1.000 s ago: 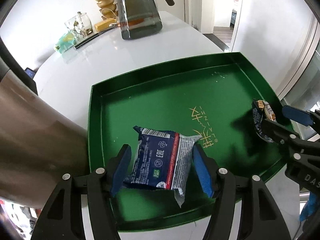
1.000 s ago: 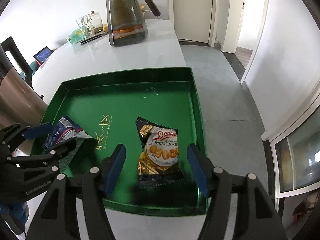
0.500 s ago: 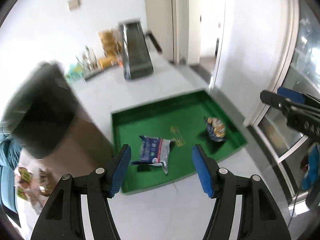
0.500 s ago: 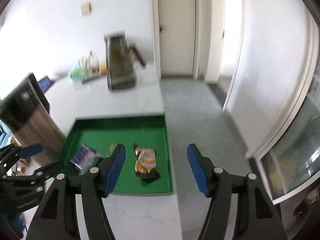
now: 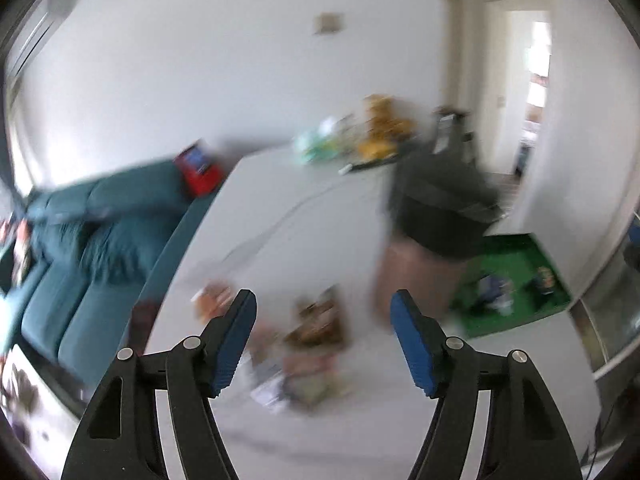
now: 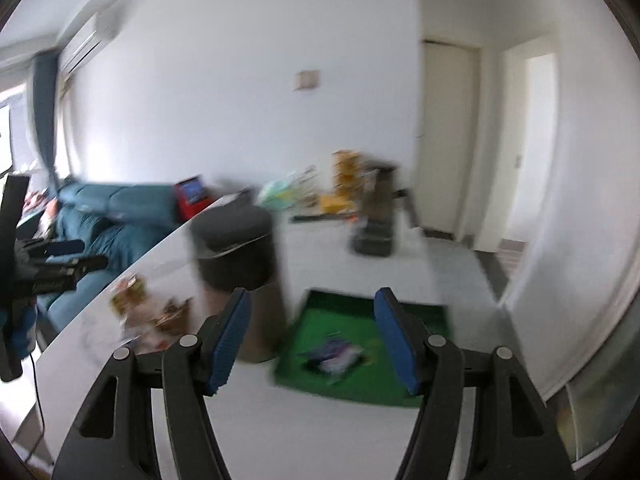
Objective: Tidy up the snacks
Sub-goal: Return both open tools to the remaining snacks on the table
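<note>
Both views are blurred by motion. The green tray [image 5: 516, 256] lies on the white table at the right, with a blue snack pack [image 5: 490, 286] and a cookie pack [image 5: 544, 278] in it. In the right wrist view the tray [image 6: 320, 328] holds the blue pack [image 6: 336, 356]. Several loose snack packs [image 5: 316, 320] lie on the table ahead of my left gripper [image 5: 324, 340], which is open and empty high above them. They also show in the right wrist view [image 6: 152, 312]. My right gripper [image 6: 312, 336] is open and empty, well above the tray.
A tall bin with a black lid [image 5: 432, 240] stands between the loose snacks and the tray. A dark pitcher [image 6: 378, 216] and small items stand at the table's far end. A teal sofa [image 5: 92, 232] runs along the left of the table.
Both grippers have let go of their packs in the tray, lifted far up and back, and swung left. The left one now faces the loose snacks.
</note>
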A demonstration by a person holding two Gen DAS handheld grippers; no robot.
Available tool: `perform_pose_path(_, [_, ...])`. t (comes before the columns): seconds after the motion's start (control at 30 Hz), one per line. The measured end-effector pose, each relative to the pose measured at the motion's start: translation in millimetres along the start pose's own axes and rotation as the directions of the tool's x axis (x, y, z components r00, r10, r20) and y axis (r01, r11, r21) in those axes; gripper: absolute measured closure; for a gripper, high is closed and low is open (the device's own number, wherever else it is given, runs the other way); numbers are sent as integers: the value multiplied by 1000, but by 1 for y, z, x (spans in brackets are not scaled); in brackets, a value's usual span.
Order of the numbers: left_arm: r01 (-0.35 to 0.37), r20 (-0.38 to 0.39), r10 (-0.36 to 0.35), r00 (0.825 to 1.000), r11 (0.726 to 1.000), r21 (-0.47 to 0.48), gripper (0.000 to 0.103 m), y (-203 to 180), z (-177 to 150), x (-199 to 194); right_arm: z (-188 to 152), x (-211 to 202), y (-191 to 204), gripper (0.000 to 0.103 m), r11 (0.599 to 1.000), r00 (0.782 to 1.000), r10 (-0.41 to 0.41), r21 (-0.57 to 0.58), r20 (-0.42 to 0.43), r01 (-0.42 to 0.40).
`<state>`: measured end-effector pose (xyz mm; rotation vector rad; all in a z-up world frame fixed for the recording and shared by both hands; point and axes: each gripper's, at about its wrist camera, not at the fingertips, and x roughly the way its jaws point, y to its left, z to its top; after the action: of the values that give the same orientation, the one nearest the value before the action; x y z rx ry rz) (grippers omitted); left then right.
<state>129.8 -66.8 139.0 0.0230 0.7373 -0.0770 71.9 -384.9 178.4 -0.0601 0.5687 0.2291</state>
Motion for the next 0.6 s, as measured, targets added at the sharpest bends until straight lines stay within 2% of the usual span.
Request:
perform_pose_path(0.1, [-58, -60, 56, 997, 998, -33, 39, 44, -26, 20, -16, 35, 42, 26, 997, 994, 73, 11, -76, -72])
perform_pose_path(0.2, [-62, -139, 51, 989, 995, -80, 39, 74, -57, 43, -36, 67, 82, 26, 993, 983, 118, 18, -143, -116])
perform_pose_path(0.37, [-37, -233, 7, 972, 991, -126, 39, 75, -83, 90, -67, 130, 140, 26, 987, 955, 163, 51, -247, -155])
perform_pose_path(0.6, [-22, -294, -8, 956, 995, -99, 39, 60, -103, 129, -93, 190, 179, 26, 983, 927, 183, 75, -328, -167])
